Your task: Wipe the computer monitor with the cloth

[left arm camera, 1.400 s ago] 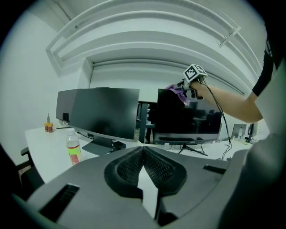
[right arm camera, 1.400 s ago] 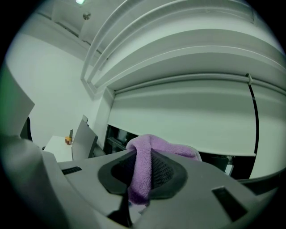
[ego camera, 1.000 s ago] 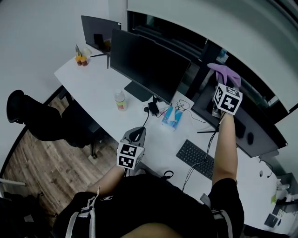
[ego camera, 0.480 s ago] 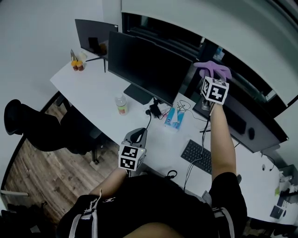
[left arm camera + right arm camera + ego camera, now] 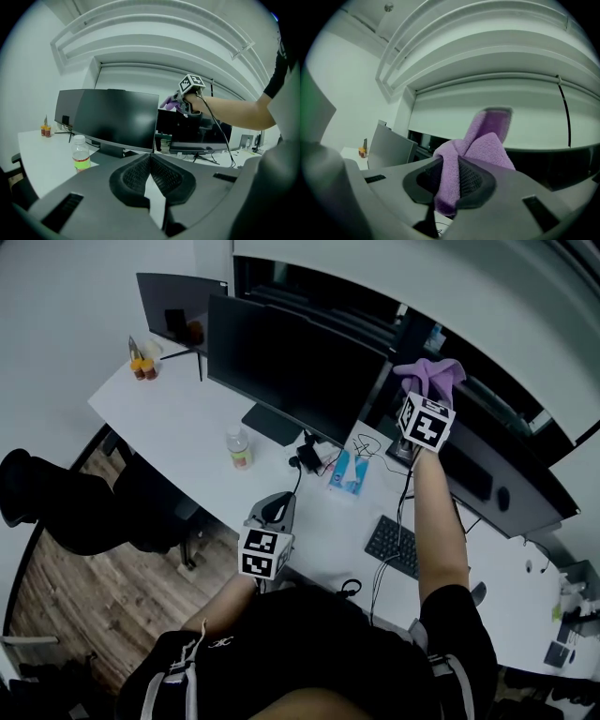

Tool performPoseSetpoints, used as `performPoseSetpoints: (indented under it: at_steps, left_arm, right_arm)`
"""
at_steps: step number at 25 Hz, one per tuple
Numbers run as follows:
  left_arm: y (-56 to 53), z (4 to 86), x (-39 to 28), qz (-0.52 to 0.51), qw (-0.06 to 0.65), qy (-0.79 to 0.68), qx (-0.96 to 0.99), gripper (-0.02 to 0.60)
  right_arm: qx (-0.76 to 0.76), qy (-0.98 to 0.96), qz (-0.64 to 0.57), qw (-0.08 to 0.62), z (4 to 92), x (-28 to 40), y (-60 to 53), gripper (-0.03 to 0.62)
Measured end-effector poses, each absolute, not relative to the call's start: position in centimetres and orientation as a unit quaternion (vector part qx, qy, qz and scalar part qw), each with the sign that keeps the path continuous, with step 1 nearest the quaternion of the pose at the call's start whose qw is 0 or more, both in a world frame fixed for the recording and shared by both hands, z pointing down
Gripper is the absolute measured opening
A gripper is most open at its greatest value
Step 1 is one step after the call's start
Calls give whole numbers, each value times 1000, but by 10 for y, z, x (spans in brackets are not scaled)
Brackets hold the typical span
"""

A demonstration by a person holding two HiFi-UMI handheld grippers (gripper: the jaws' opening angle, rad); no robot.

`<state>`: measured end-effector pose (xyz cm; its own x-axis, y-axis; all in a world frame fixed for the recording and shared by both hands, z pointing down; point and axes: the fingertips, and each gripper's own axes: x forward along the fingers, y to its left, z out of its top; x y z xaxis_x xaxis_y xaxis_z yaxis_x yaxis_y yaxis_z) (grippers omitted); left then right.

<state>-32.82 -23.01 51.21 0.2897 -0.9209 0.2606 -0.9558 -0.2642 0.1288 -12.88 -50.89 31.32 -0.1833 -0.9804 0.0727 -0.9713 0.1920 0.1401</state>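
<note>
The purple cloth (image 5: 429,374), clamped in the right tongs (image 5: 422,397), is being carried leftward from the neighbouring screen (image 5: 511,502) to the computer monitor (image 5: 291,357)'s right edge, seemingly not yet touching; wiping is being set up. The left tongs (image 5: 272,514) are being held together, empty, near the worktop (image 5: 178,432)'s edge.

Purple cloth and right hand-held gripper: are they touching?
Touching. The right gripper view shows the purple cloth clamped between the jaws of the right hand-held gripper.
</note>
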Motion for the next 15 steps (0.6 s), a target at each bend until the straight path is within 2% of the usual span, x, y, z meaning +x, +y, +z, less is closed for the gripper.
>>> performPoseSetpoints:
  at_steps: [7,15]
  left_arm:
    - [-237,516,-320,64,130,-581,801,14]
    - [-250,513,-316,65,123,-579,803,14]
  right_arm:
    - [643,-762,5,80,355,-124,-507,75]
    - [636,-764,96,55,411,-111,-505,75]
